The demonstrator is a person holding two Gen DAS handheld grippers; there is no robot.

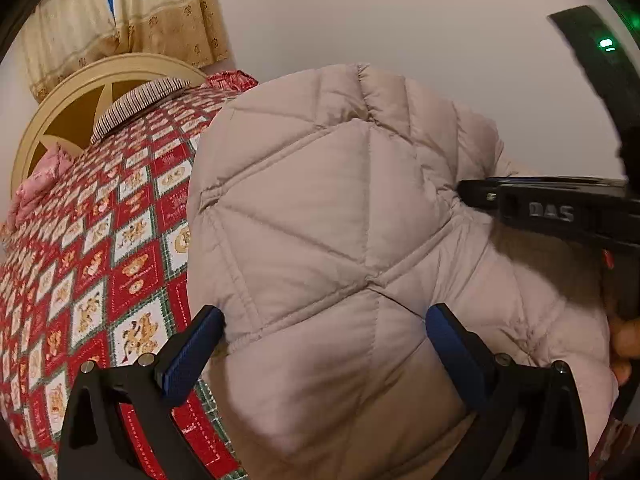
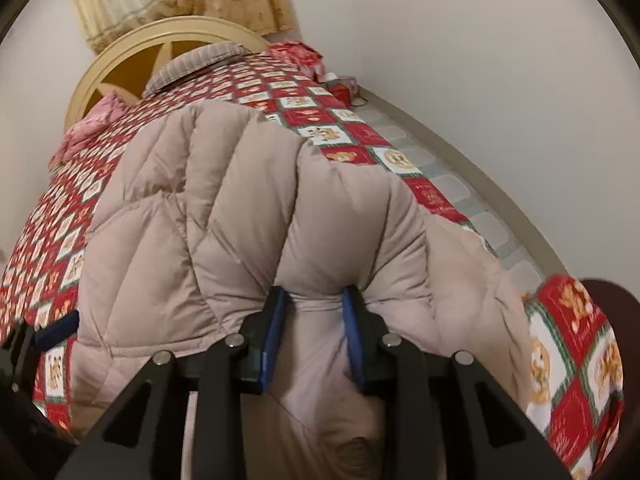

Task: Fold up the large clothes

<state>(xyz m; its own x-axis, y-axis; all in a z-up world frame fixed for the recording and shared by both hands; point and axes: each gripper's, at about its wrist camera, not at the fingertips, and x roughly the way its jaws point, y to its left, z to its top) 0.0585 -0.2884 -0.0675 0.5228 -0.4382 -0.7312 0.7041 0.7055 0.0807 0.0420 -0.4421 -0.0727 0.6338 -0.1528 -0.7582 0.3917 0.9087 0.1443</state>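
Pinching a bunched fold of the puffy beige quilted down jacket (image 2: 256, 200), the right gripper (image 2: 314, 312) lifts it off the red teddy-bear patchwork bedspread (image 1: 120, 248); the left gripper (image 1: 324, 332), jaws spread wide, straddles the padding, seemingly readying a second hold.

Bed (image 2: 412, 136) with red teddy-print quilt (image 1: 132, 240), beige puffer coat (image 2: 240, 200), striped pillow (image 1: 136, 106)

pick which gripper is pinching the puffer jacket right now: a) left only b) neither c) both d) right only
d: the right gripper has its blue pads squeezed onto a fold of the beige quilted puffer jacket, while the left gripper is spread wide around the jacket without clamping it.
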